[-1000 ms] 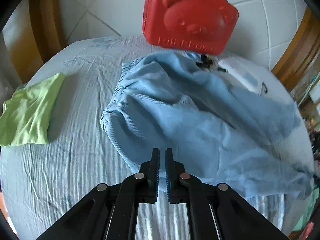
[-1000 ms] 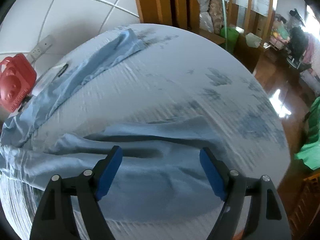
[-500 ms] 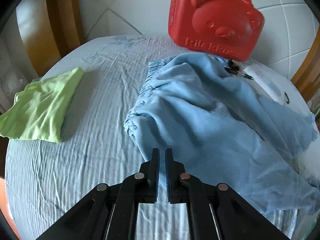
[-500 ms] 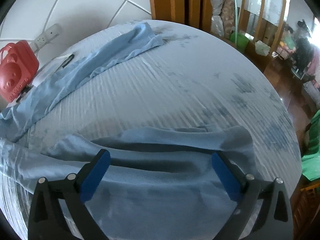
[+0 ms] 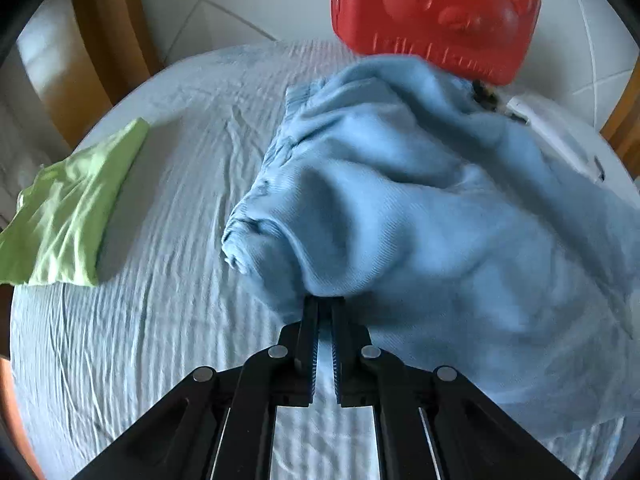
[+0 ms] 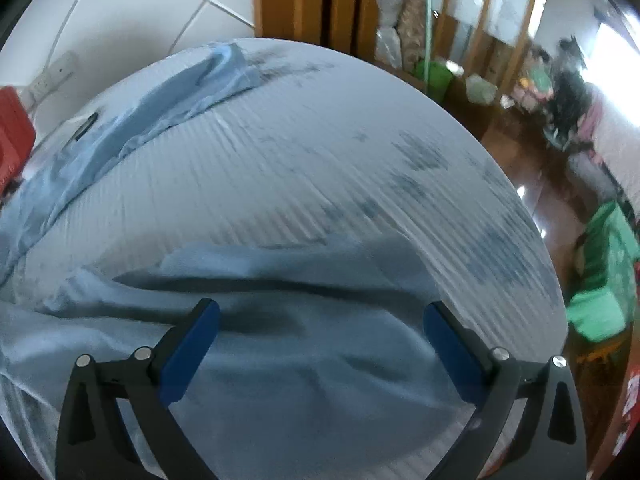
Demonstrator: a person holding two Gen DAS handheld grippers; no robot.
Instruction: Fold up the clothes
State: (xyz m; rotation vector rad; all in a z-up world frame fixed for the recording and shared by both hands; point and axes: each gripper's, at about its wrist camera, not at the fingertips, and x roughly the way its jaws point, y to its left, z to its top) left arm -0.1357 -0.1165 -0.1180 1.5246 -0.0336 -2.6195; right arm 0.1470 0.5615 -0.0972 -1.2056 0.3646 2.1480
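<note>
We see the bed (image 5: 168, 320) carrying a blue garment (image 5: 440, 208), a green cloth (image 5: 68, 216) at its left edge, a red case (image 5: 432, 12) at the far edge.

Our right gripper (image 6: 320, 332) hangs with its blue-padded jaws spread wide over a rumpled fold of the light blue garment (image 6: 304, 360), gripping nothing. Ahead lies the striped bedsheet (image 6: 320, 168); far ahead to the left a blue strip, probably a sleeve (image 6: 176, 96), trails toward a red case (image 6: 12, 128).
</note>
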